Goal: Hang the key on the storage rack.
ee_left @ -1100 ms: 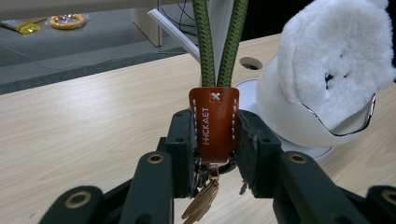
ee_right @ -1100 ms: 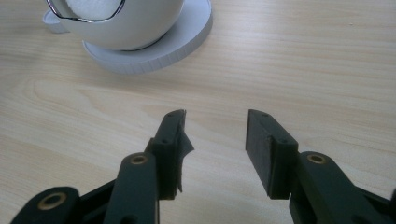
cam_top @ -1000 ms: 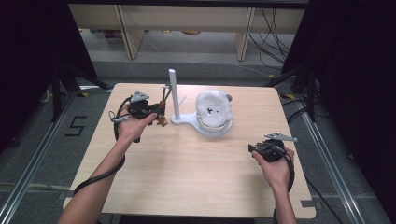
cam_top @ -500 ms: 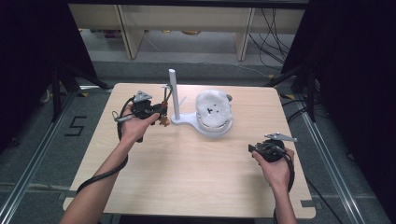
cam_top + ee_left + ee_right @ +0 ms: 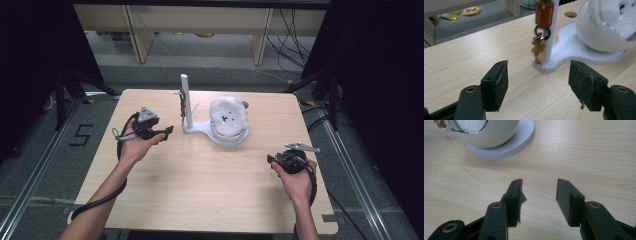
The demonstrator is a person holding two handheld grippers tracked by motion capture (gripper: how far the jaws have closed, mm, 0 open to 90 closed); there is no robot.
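Note:
A white stand (image 5: pixel 200 128) with an upright post (image 5: pixel 184 95) stands at the table's far middle. An orange-tagged keychain (image 5: pixel 544 15) hangs on the post with its keys (image 5: pixel 538 50) dangling, blurred. Beside the post a white bowl (image 5: pixel 229 131) holds something fluffy and white. My left gripper (image 5: pixel 168 131) sits a little left of the post. In the left gripper view the left gripper (image 5: pixel 537 80) points at the keychain; its jaws have just been opening and stand wide with nothing between them. My right gripper (image 5: pixel 272 160) is at the right and, in its own view (image 5: pixel 539 197), open over bare wood.
The wooden table (image 5: pixel 200 190) has free room across its near half. Its right edge lies close to my right hand. Beyond the far edge stand shelf legs (image 5: pixel 134 35) and cables (image 5: pixel 290 30) on the floor.
The left gripper has let go of the keychain, which now hangs on the post. Its jaws opened wide and the hand drew back left and toward me. The right hand has kept still.

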